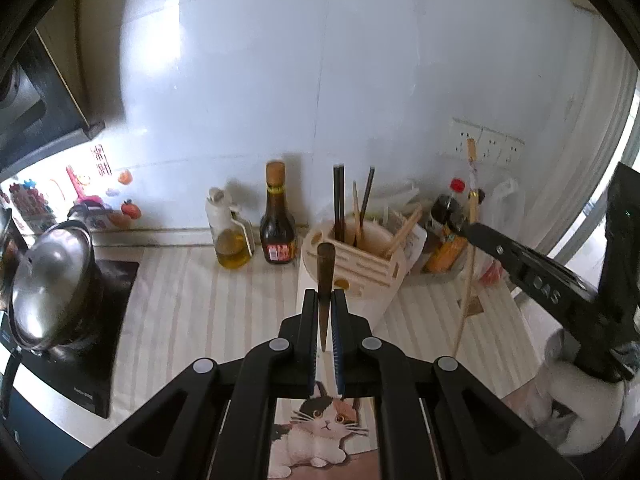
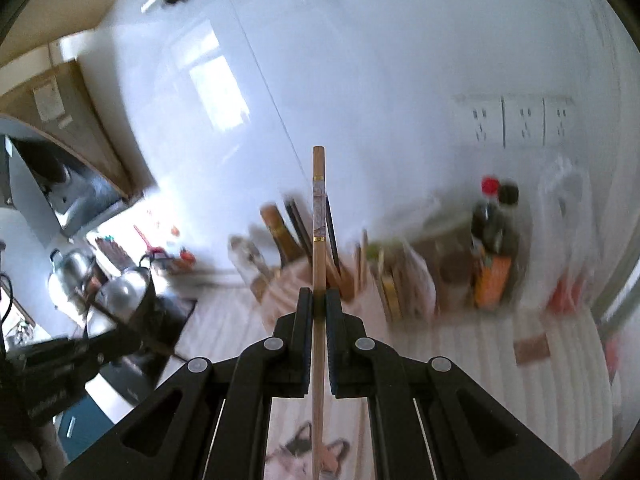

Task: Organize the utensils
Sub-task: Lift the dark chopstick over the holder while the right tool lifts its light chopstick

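From the left wrist, the left gripper [image 1: 325,300] is clamped on a dark chopstick [image 1: 324,276], blunt end poking up past the fingertips, thin tip hanging down between the jaws. Straight ahead on the striped counter [image 1: 192,300] stands the wooden utensil holder [image 1: 360,256], already stocked with dark and pale chopsticks, with a soy sauce bottle [image 1: 277,220] and an oil bottle [image 1: 230,236] to its left. Off to the right, the other gripper carries a pale stick high above the counter. Over to the right wrist, and it's a blurry picture: the right gripper [image 2: 319,300] is pinched tight on a pale wooden chopstick [image 2: 318,240], gold bands near the top, its shaft running down through the jaws. The holder sits just behind it, smeared by motion. These sticks look feather-light and stiff, but smooth and tapered, so I'd say they could swivel or slide in a pinch. Each is gripped partway along its length, leaving a long free end below; that narrow end likely needs lining up over a slot before letting go.
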`<control>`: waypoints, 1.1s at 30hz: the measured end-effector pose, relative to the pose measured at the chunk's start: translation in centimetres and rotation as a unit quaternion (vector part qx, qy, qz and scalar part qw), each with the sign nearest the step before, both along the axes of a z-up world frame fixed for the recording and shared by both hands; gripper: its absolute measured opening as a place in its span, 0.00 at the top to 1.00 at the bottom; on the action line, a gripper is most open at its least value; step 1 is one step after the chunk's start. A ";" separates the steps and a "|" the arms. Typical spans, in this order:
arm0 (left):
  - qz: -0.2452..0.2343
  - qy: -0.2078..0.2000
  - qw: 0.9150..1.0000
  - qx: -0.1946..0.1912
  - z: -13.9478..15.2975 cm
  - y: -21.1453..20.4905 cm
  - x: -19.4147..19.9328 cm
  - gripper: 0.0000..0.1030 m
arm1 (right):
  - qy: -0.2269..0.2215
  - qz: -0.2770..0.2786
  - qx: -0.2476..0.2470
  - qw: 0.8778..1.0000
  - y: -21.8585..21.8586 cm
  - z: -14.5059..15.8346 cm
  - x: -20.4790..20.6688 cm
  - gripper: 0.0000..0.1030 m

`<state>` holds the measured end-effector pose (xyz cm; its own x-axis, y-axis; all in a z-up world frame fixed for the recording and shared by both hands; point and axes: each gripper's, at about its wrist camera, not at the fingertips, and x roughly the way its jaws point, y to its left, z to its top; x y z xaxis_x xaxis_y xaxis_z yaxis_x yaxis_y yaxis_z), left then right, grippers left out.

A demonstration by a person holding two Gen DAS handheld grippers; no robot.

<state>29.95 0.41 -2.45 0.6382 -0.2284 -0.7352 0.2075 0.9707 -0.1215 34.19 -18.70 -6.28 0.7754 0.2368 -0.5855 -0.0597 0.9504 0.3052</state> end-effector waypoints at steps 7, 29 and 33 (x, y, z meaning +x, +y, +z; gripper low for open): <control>0.011 -0.027 1.000 -0.001 3.8 0.1 1.8 0.96 | -0.027 -0.008 0.000 1.000 0.5 2.7 3.4 0.94; 0.001 -0.032 0.999 -0.004 6.0 -3.4 13.1 0.96 | -0.128 -0.069 -0.011 0.989 -0.8 3.2 11.8 0.94; 0.001 -0.017 1.000 -0.008 4.7 -3.7 15.1 0.96 | -0.143 -0.076 -0.014 0.987 -1.0 1.4 12.3 0.94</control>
